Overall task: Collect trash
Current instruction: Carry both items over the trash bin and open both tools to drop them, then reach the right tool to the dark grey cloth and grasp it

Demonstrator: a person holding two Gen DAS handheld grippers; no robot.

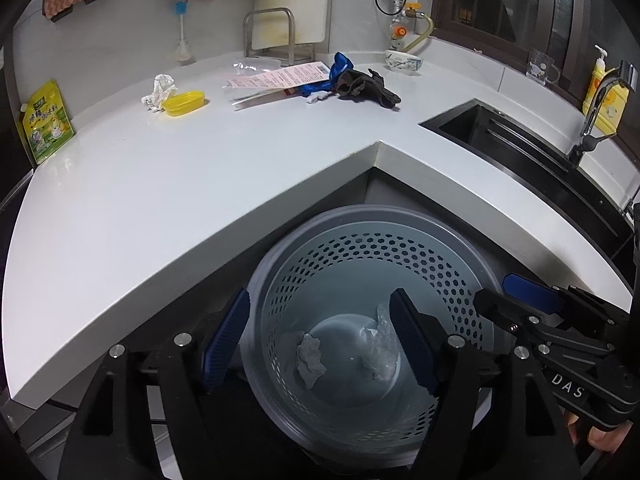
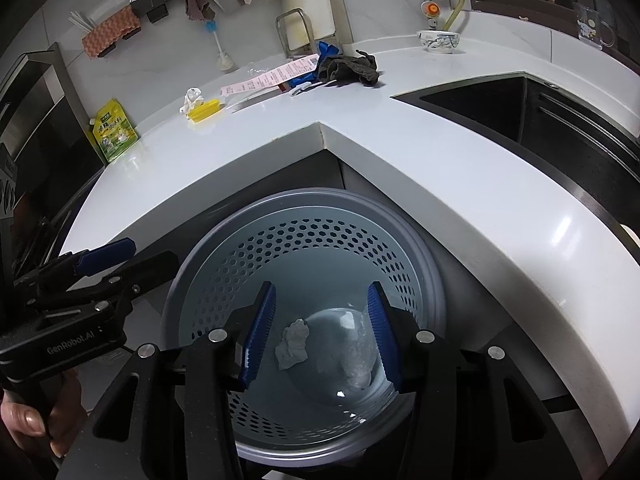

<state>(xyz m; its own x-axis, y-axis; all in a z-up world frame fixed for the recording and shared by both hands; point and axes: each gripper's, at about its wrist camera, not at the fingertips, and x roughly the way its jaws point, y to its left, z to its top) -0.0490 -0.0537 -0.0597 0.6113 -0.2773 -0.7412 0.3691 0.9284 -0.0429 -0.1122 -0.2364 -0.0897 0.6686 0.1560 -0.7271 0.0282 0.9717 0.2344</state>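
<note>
Along the bench's (image 1: 160,184) back edge, left to right, lie a crumpled tissue (image 1: 160,87), a yellow lid (image 1: 185,103), a pink receipt (image 1: 276,78) and a dark cloth (image 1: 366,87). Below the bench's inner corner, the left gripper (image 1: 320,344) and right gripper (image 2: 320,334) hang spread and empty over the perforated bin (image 1: 464,280), which holds a paper wad (image 1: 310,354) and clear plastic (image 1: 380,346).

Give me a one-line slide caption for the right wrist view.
Right tool open and empty above the perforated bin, which holds a crumpled tissue and clear plastic; more litter on the white counter.
</note>
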